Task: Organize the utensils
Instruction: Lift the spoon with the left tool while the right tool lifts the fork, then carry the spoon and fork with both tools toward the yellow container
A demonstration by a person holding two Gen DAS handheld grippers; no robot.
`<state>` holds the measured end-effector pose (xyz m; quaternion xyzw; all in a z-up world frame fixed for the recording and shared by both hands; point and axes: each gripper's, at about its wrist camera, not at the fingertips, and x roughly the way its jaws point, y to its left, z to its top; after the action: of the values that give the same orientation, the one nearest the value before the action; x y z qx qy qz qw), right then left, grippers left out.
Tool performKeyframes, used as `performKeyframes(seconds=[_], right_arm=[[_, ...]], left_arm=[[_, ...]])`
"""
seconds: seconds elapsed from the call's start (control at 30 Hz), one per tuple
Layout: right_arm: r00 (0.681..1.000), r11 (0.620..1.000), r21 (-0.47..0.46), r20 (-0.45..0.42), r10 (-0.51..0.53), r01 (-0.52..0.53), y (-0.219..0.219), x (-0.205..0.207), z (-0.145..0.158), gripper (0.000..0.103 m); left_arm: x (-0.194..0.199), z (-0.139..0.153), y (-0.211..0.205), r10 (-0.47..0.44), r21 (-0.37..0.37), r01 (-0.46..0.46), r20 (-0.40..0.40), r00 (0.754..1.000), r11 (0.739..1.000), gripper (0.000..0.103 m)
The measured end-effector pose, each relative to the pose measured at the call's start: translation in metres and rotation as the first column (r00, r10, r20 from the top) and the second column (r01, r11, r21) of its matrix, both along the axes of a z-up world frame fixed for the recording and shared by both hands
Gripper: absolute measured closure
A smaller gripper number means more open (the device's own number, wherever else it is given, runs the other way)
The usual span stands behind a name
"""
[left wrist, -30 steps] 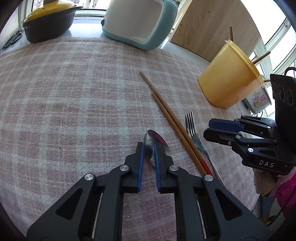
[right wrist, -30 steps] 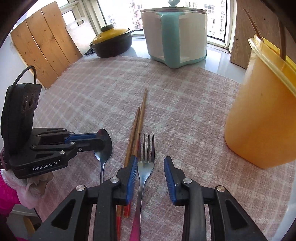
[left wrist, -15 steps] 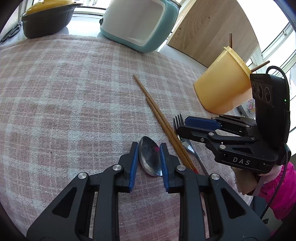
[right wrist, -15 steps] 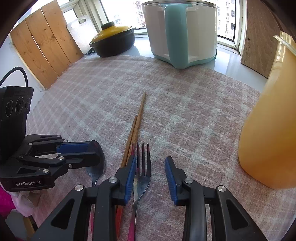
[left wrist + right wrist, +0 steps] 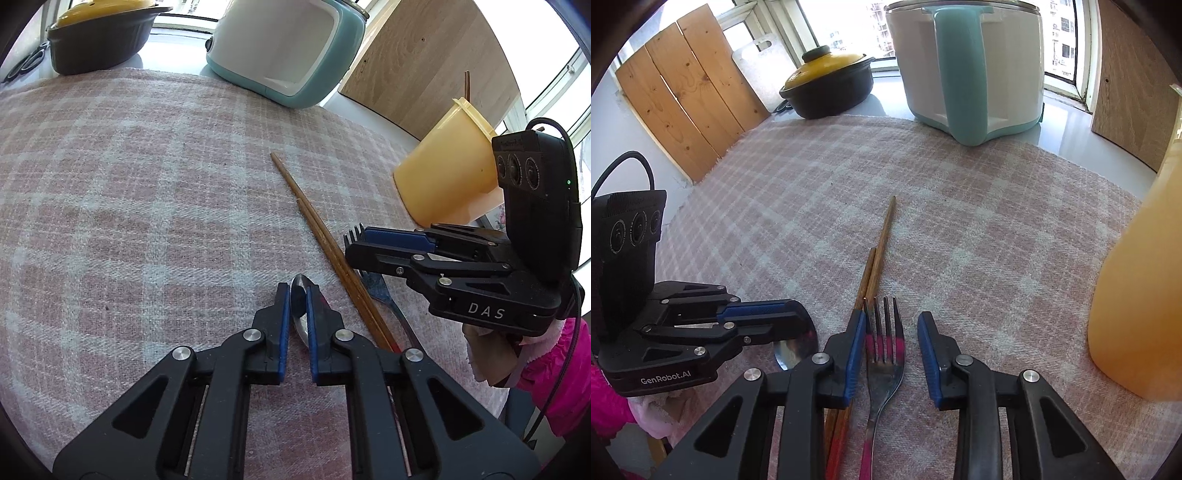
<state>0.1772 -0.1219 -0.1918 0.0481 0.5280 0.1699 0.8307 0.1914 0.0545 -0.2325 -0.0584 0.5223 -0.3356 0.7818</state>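
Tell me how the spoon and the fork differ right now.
The spoon is pinched between the pads of the left hand-held gripper, whose jaws have just closed; the fork lies untouched between the open jaws of the right hand-held gripper. The spoon lies left of the chopsticks, the fork right. Both are shiny metal on the checked cloth.

Left gripper: pitched steeply down, blue pads nearly together, jaws just closed further onto spoon bowl, pinching it edge-on. In right wrist view it enters from 9 o'clock, lying roughly level across frame.

Right gripper: also pitched steeply down, jaws partly apart, straddling fork head; pads clear of tines both sides. In left wrist view it comes in from 3 o'clock. Pink sleeve behind it at 4 o'clock.
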Motion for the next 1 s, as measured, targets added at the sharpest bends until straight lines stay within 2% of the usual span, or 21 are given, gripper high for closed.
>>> performKeyframes(seconds=[0.13,0.17,0.2,0.37,0.5,0.6,0.67,0.83,1.0], right_arm=[[1.000,1.000,-0.015,-0.004,0.017,-0.017,0.005,0.003,0.000,0.071],[1.000,0.999,-0.030,0.003,0.015,-0.015,0.007,0.003,0.000,0.074],[1.000,0.999,-0.037,0.011,0.013,-0.012,0.008,0.003,0.001,0.081],[1.000,0.999,-0.048,0.016,0.020,-0.019,0.010,0.002,0.002,0.082],[1.000,0.998,-0.056,0.026,0.009,-0.007,0.007,-0.001,0.008,0.082],[0.999,0.998,-0.071,0.048,0.005,-0.001,0.006,-0.005,0.015,0.082],[0.998,0.996,-0.085,0.061,0.001,0.004,0.006,-0.007,0.020,0.082],[0.995,0.994,-0.104,0.097,-0.010,0.020,0.005,-0.017,0.033,0.082],[0.989,0.995,-0.088,0.142,-0.034,0.047,-0.002,-0.029,0.055,0.082]], left_arm=[[0.000,0.000,0.001,-0.002,-0.003,0.002,-0.002,1.000,1.000,0.097],[0.000,0.000,0.001,-0.001,-0.003,0.001,-0.002,1.000,1.000,0.097],[0.000,0.000,0.001,-0.001,-0.001,0.001,0.000,1.000,1.000,0.097],[-0.001,0.001,0.000,-0.001,0.006,0.001,0.006,1.000,1.000,0.097],[0.002,0.000,0.002,0.007,-0.029,-0.008,-0.031,0.999,1.000,0.087],[-0.001,0.001,-0.005,-0.012,0.004,0.012,0.016,1.000,1.000,0.087],[-0.003,0.002,-0.007,-0.022,0.023,0.021,0.032,0.999,1.000,0.097],[-0.004,0.007,-0.002,-0.001,0.004,0.001,0.043,0.999,1.000,0.101],[-0.013,0.029,0.004,0.009,-0.009,-0.009,0.093,0.996,1.000,0.103]])
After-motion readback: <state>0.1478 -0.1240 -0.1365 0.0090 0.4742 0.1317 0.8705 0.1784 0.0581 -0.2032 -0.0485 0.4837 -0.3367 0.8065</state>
